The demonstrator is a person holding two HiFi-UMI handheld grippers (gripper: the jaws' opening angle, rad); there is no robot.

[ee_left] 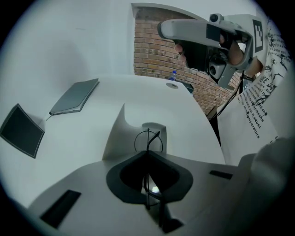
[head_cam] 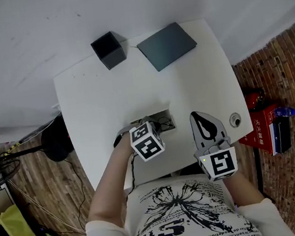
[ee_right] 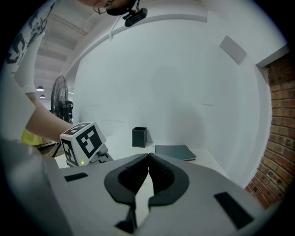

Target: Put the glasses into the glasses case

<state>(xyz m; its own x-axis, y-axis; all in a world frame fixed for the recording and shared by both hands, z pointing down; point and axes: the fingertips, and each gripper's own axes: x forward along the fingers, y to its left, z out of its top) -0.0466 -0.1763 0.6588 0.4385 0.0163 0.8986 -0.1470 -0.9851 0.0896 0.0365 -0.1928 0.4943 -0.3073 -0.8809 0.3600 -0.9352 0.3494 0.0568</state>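
Left gripper (ee_left: 148,156) is right over the glasses case (ee_left: 117,138), angled steeply down, and its jaws are clamped on the glasses (ee_left: 148,138). The thin wire frame runs straight through the seam between the pads, with one round lens poking out beyond the tips, directly above the case's open tray. That pinch looks deliberate: holding such a slight frame edge-on should let it slide down into the narrow tray instead of straddling the rim. The case sits on the table (head_cam: 106,98) with its lid standing up on the side away from the right gripper, so the approach from above is clear. That's probably why the glasses come in from the top rather than from the side. The right gripper (ee_right: 148,157) waits just beside the case at the near edge of the table, jaws pressed together with nothing in them. It looks parked out of the way, though close enough to steady the case if it skids. Well beyond the case, at the far end of the table, are a black pen holder (head_cam: 108,50) and a dark notebook (head_cam: 167,45), neither involved. The count: one pair of glasses, one case, two grippers, one pen holder, one notebook.
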